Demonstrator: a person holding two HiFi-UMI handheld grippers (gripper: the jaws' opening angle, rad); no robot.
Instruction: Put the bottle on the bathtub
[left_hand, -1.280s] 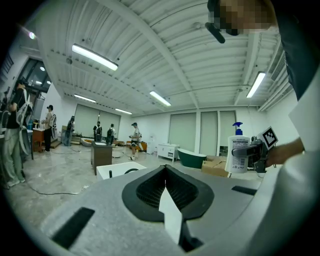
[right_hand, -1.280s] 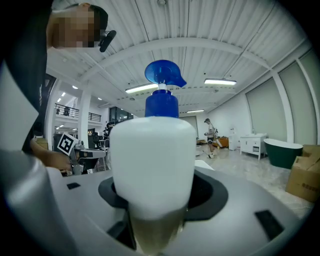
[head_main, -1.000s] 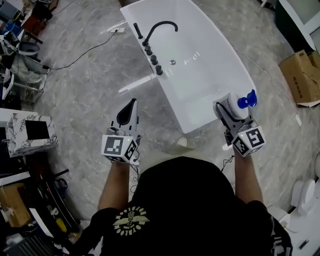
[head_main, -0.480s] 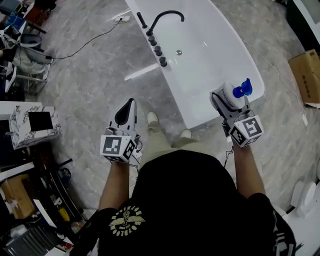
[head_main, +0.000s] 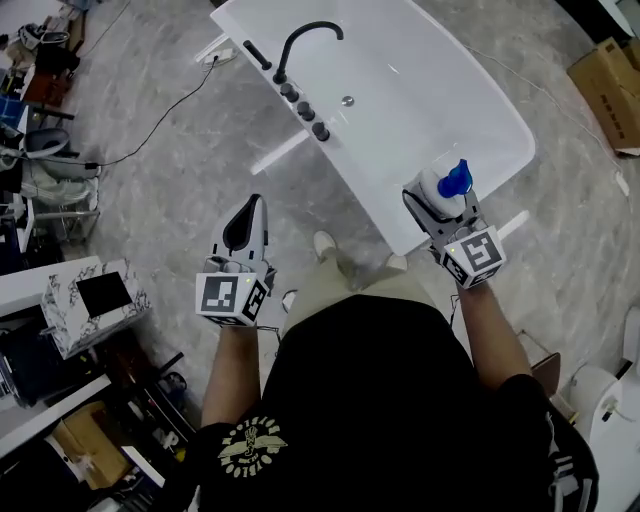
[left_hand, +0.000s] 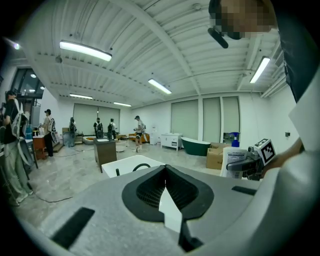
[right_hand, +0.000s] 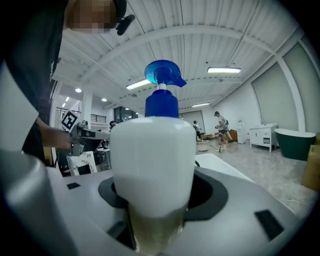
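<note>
Right gripper (head_main: 438, 207) — clamps bottle (head_main: 434, 186) | by bathtub (head_main: 420, 100) rim | left gripper (head_main: 254, 212) — jaws together

white pump bottle held at the near end of the bathtub

the bottle (head_main: 434, 190), white with a blue pump head, is upright between the jaws of the right gripper (head_main: 430, 205), which grip its lower body. it is over the near end rim of the bathtub (head_main: 430, 90), a white freestanding oval tub on the grey floor (head_main: 180, 170); whether it touches the rim cannot be told.
</note>
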